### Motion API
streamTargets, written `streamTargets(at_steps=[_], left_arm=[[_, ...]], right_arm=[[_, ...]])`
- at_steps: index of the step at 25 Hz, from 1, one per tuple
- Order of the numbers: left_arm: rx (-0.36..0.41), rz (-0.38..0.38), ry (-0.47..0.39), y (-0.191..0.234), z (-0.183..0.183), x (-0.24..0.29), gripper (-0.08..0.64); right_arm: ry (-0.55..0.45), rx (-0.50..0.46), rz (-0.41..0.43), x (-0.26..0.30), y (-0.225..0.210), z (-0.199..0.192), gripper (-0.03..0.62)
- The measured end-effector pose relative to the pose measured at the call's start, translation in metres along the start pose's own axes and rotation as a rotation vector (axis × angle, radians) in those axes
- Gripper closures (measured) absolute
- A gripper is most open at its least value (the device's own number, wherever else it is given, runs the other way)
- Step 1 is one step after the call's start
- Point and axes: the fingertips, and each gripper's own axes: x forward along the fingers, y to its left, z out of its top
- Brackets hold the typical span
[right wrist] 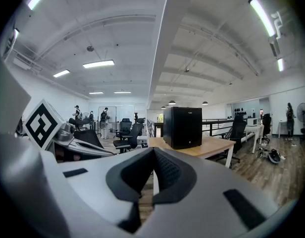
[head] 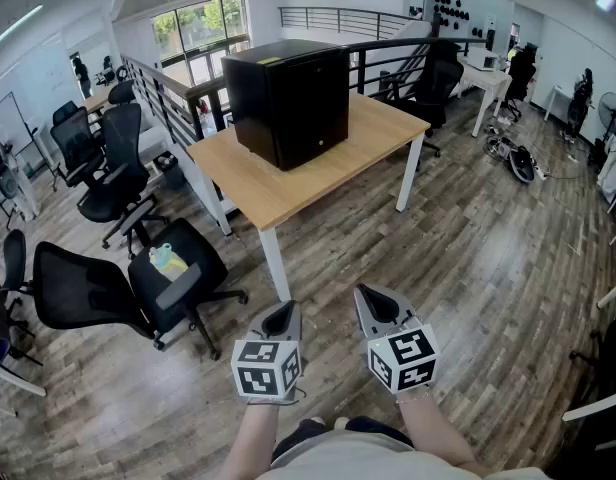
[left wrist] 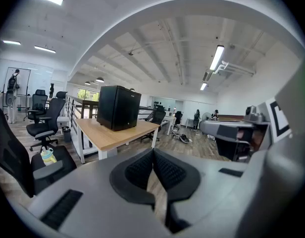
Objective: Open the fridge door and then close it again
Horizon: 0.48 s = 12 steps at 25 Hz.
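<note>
A small black fridge (head: 288, 98) stands with its door closed on a wooden table (head: 278, 193) ahead of me. It also shows far off in the left gripper view as the fridge (left wrist: 118, 114) and in the right gripper view as the fridge (right wrist: 182, 127). My left gripper (head: 281, 320) and right gripper (head: 376, 306) hang side by side low in the head view, well short of the table. Both have their jaws shut with nothing between them, as the left gripper (left wrist: 153, 155) and the right gripper (right wrist: 153, 155) show in their own views.
Black office chairs (head: 118, 283) stand left of the table, one with a small coloured object on its seat. A railing (head: 178, 98) runs behind the table. More desks, chairs and people are at the far right and far left. Wooden floor lies between me and the table.
</note>
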Motion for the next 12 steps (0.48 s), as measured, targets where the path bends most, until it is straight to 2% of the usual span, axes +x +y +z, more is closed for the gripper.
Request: streamTargets(at_steps=[8,12], left_arm=[[0.02,0.017,-0.008,0.008,0.005,0.004,0.554],[0.028,-0.004,0.001,0.006,0.001,0.003,0.554]], right_arm=[[0.003,-0.014,-0.003,0.008,-0.002,0.0,0.594],[-0.011,-0.025,0.009,0.008,0.007,0.002,0.594]])
